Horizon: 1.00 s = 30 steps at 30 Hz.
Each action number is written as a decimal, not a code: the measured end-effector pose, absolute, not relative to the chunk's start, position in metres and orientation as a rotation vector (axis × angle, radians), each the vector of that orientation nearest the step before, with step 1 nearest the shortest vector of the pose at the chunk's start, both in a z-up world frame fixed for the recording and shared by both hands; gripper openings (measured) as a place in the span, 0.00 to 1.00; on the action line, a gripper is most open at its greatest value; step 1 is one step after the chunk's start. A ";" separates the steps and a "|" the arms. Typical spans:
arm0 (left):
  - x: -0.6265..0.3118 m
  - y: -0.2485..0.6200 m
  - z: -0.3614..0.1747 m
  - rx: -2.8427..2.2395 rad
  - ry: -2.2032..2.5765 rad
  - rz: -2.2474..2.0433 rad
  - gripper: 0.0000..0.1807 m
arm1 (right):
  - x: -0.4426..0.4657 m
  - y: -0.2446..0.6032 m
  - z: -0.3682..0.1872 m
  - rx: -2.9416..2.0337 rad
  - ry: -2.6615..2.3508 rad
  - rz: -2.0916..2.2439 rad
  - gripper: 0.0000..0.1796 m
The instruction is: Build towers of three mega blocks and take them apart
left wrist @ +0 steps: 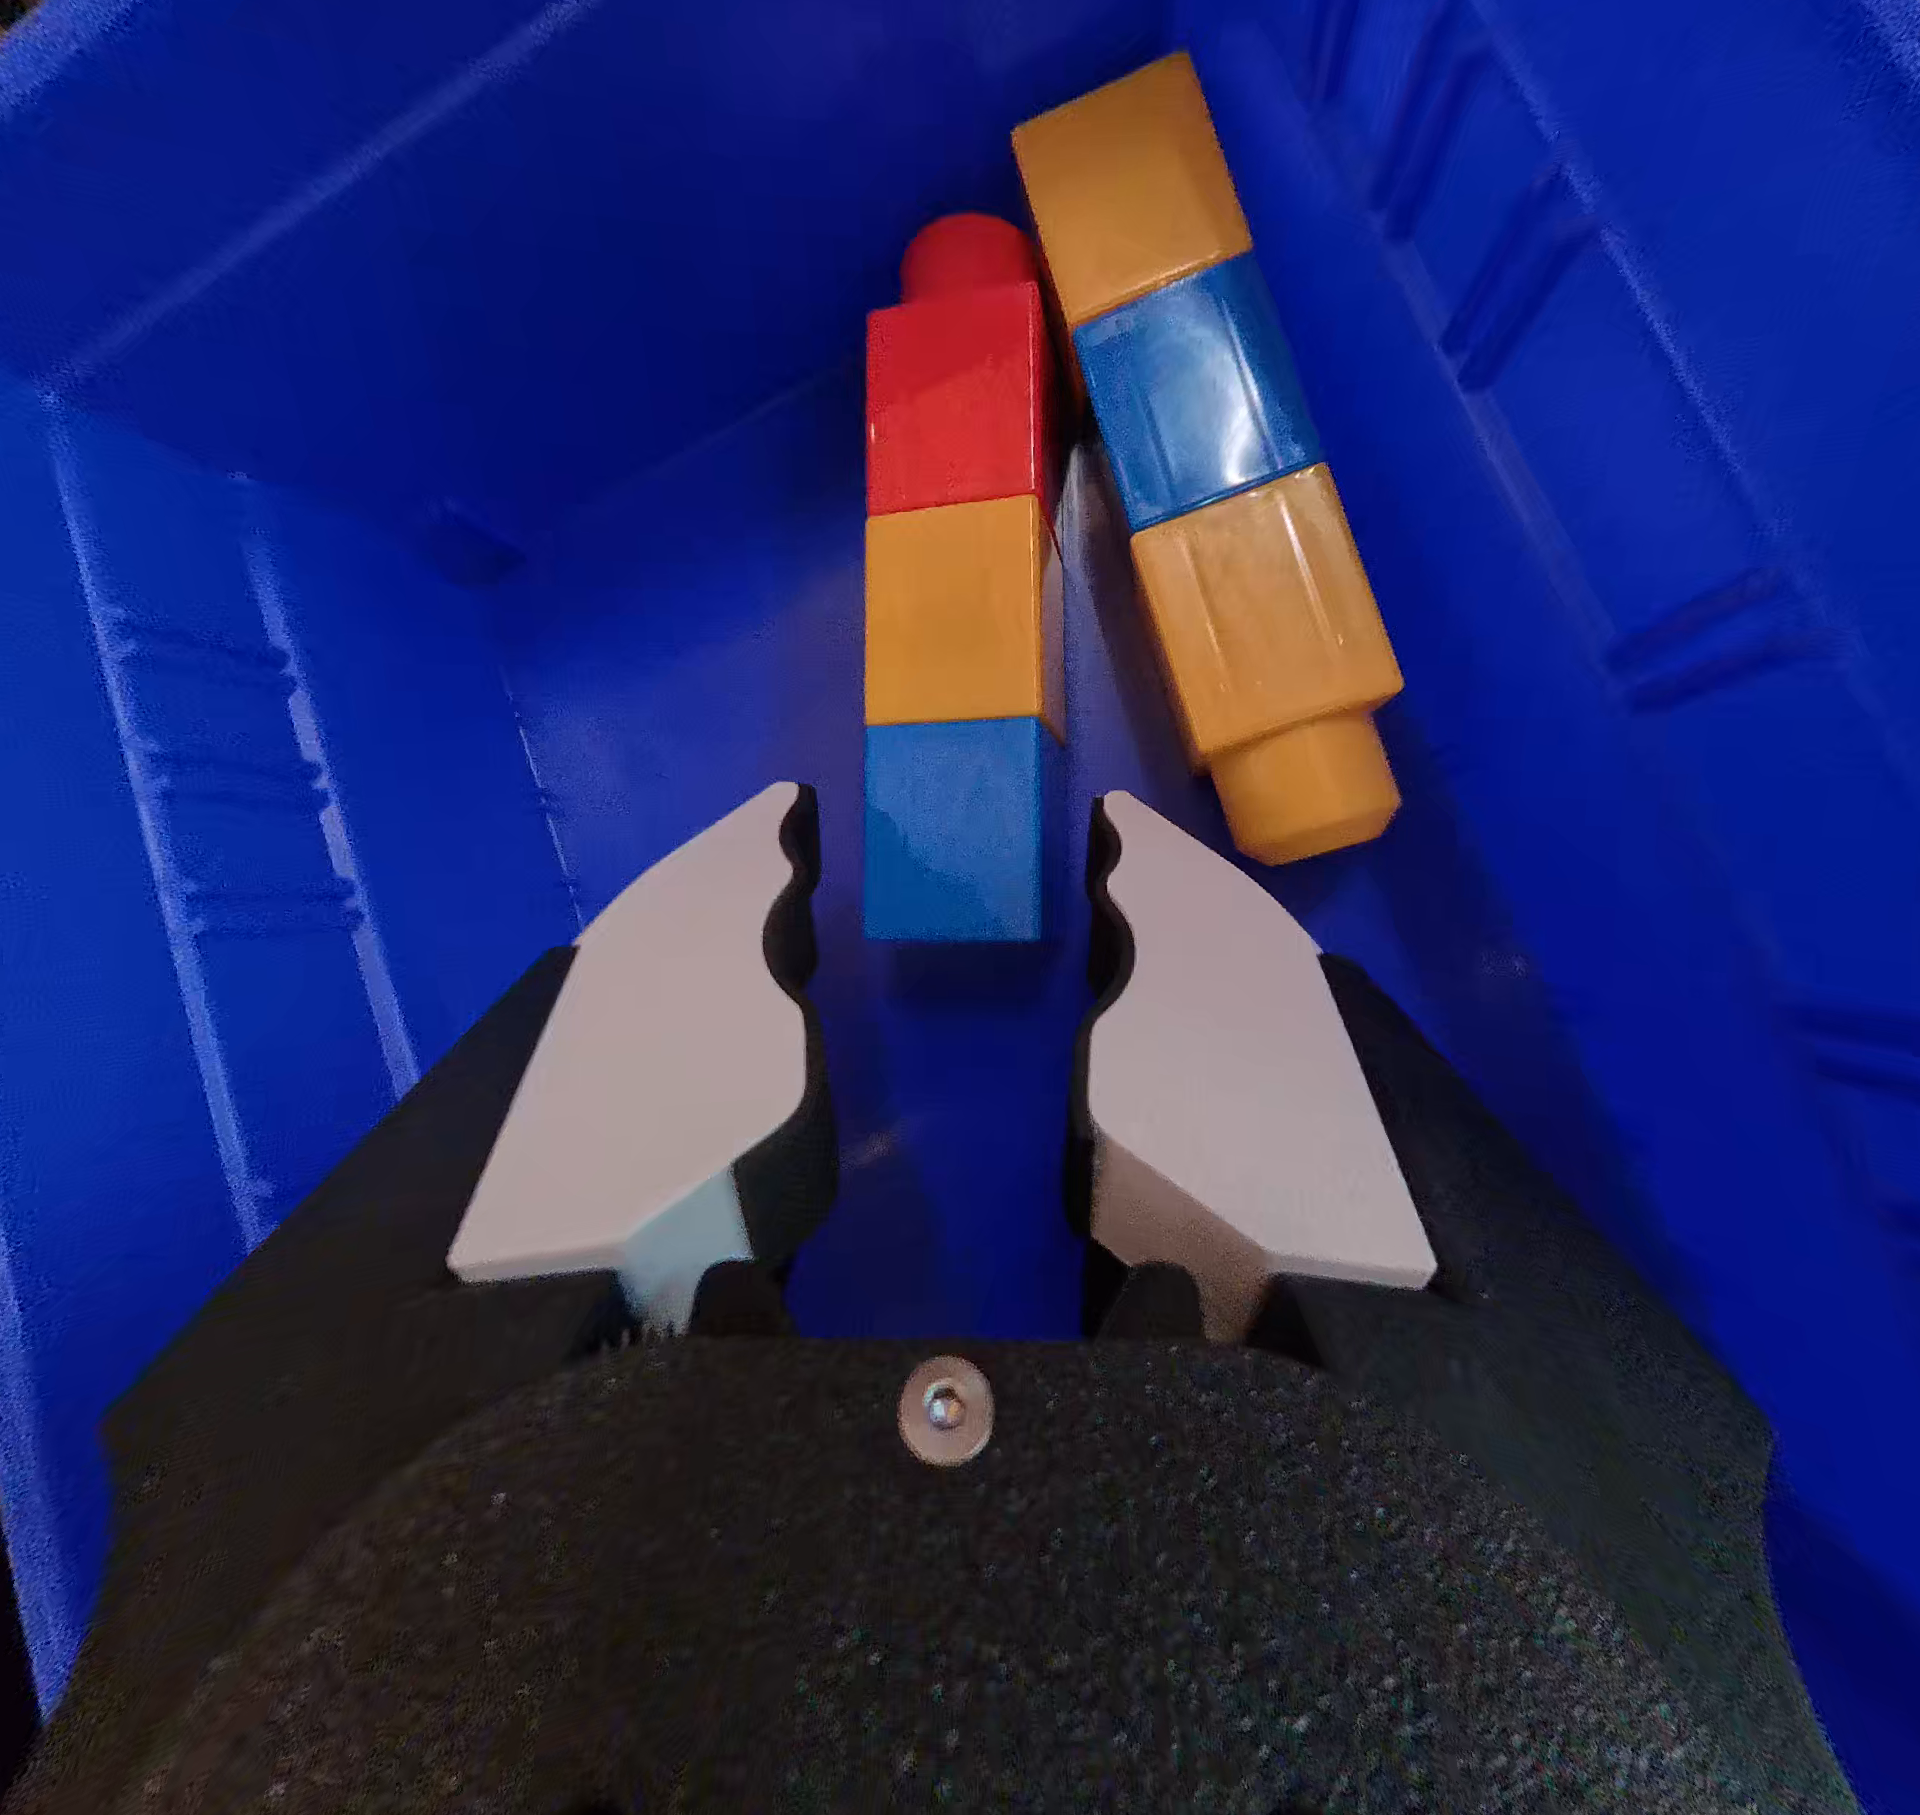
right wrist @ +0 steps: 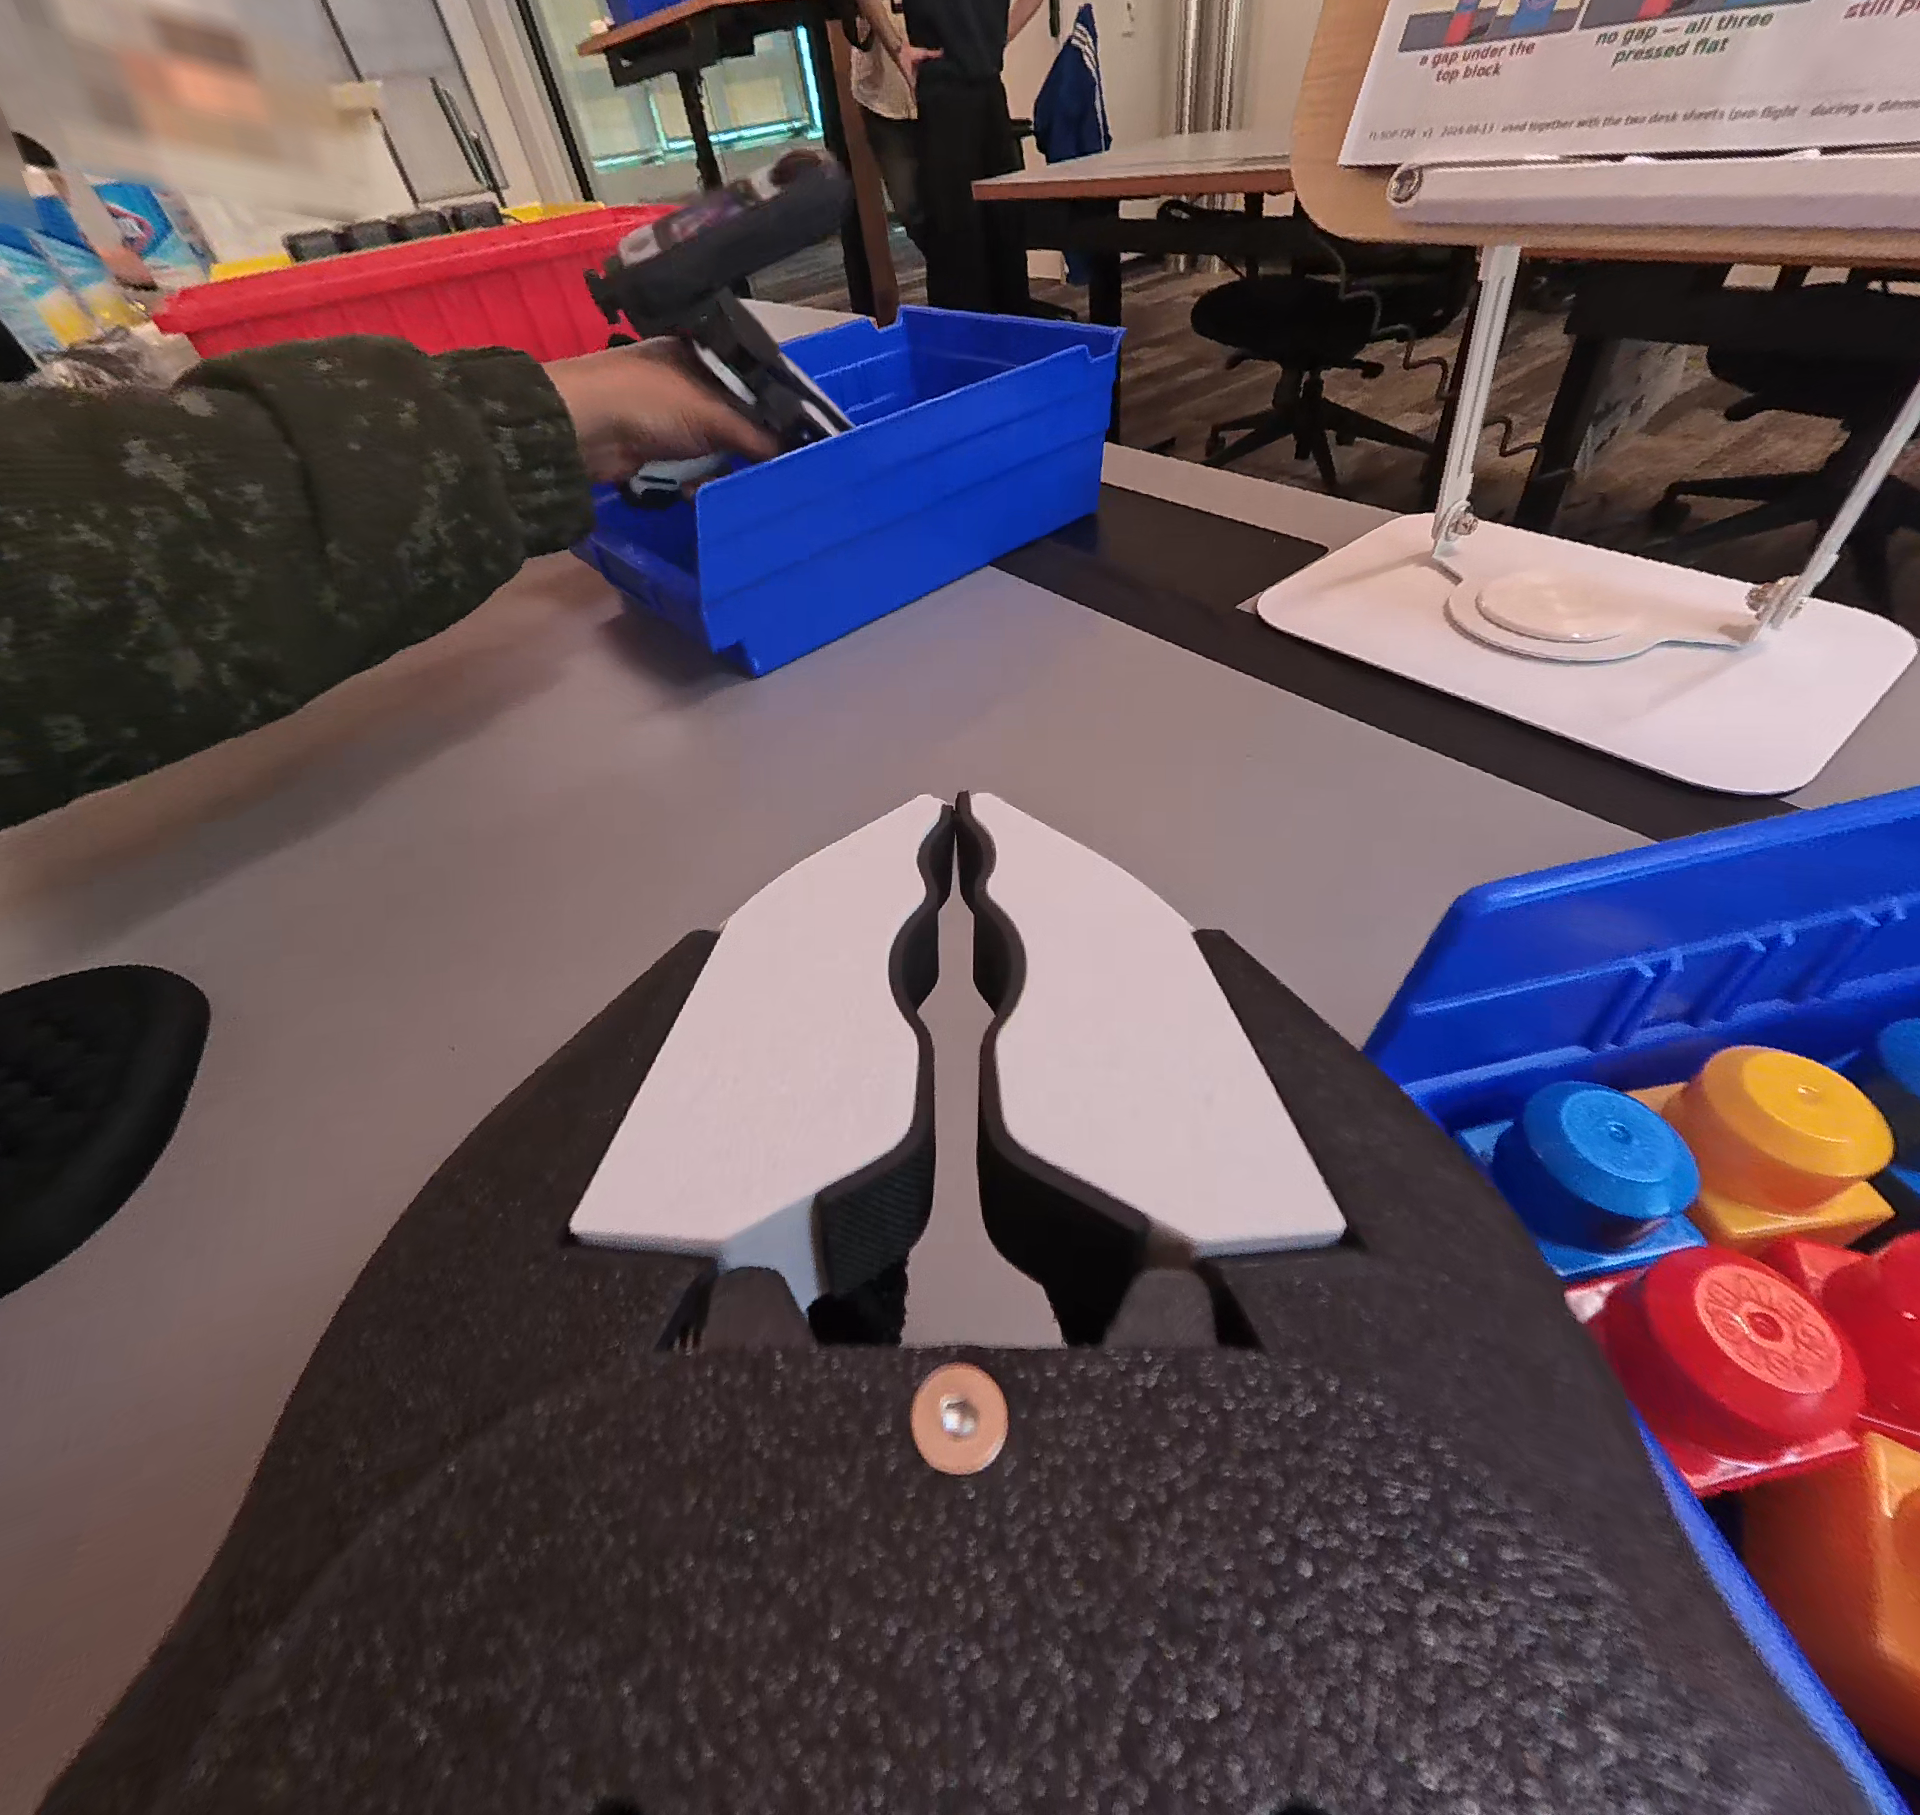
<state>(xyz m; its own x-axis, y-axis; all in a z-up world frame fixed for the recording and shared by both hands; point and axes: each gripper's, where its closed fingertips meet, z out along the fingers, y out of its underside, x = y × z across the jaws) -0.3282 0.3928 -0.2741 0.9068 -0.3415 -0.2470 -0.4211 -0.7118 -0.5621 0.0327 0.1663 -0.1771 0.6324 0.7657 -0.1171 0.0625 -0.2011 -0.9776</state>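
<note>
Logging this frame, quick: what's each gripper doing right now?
Left gripper: open, holding nothing, its fingers either side of the near end of the red-orange-blue tower in the blue bin.
Right gripper: closed, empty, over the table.

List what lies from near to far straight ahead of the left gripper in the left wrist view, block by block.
left gripper, open and empty → blue block → orange block → red block with its stud pointing away → far wall of the blue bin.
</note>
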 end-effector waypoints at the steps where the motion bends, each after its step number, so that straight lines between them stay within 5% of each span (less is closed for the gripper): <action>1: -0.329 0.395 -0.279 -2.441 0.575 0.200 0.29 | 0.032 0.166 -0.178 -1.672 -0.697 0.736 0.00; 8: -0.334 0.399 -0.269 -2.377 0.525 0.273 0.21 | 0.032 0.161 -0.187 -1.679 -0.760 0.689 0.00; 18: -0.177 0.279 -0.049 -1.522 0.477 -0.673 0.20 | 0.015 0.144 -0.166 -1.513 -0.829 0.759 0.04; 23: -0.058 0.185 -0.052 -1.337 0.709 -1.039 0.20 | 0.010 0.129 -0.146 -1.420 -0.784 0.948 0.21; 30: 0.016 0.136 -0.120 -1.304 0.959 -1.326 0.20 | 0.034 0.131 -0.120 -1.351 -0.604 1.175 0.34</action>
<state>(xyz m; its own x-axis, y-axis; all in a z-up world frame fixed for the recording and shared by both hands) 0.0156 0.1359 -0.1202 0.0835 -0.9774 0.1943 0.1217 -0.1835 -0.9754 0.0337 0.1310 -0.1199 0.3580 0.8907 -0.2801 -0.2901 -0.1790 -0.9401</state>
